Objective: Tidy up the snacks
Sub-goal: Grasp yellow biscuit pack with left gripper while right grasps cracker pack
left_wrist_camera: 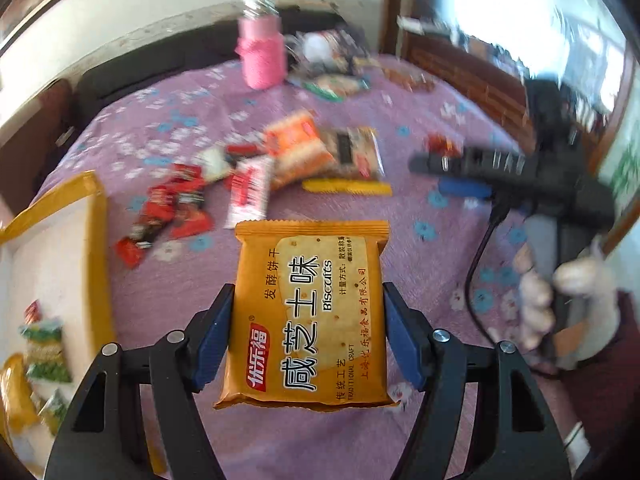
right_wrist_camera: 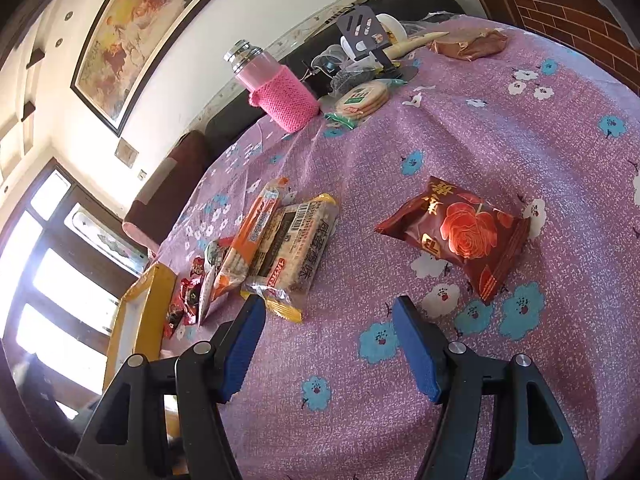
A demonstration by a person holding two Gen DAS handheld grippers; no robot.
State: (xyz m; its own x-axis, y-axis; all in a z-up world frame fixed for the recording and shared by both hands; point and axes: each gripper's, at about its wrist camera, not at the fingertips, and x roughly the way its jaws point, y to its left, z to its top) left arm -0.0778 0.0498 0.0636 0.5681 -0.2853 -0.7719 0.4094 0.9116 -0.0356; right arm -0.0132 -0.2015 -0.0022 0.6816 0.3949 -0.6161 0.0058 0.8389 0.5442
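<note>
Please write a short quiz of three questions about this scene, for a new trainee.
1. True or false: the left gripper holds an orange biscuit packet.
2. What is between the fingers of the right gripper? A) a red packet B) nothing C) a bottle
3. What colour is the knitted sleeve on the bottle?

Key: 1 true; 2 B; 3 pink.

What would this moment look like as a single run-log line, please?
left gripper: shut on orange biscuit packet | right gripper: open, holding nothing, above tablecloth | yellow-rimmed box: some snacks inside | snack pile: unsorted
</note>
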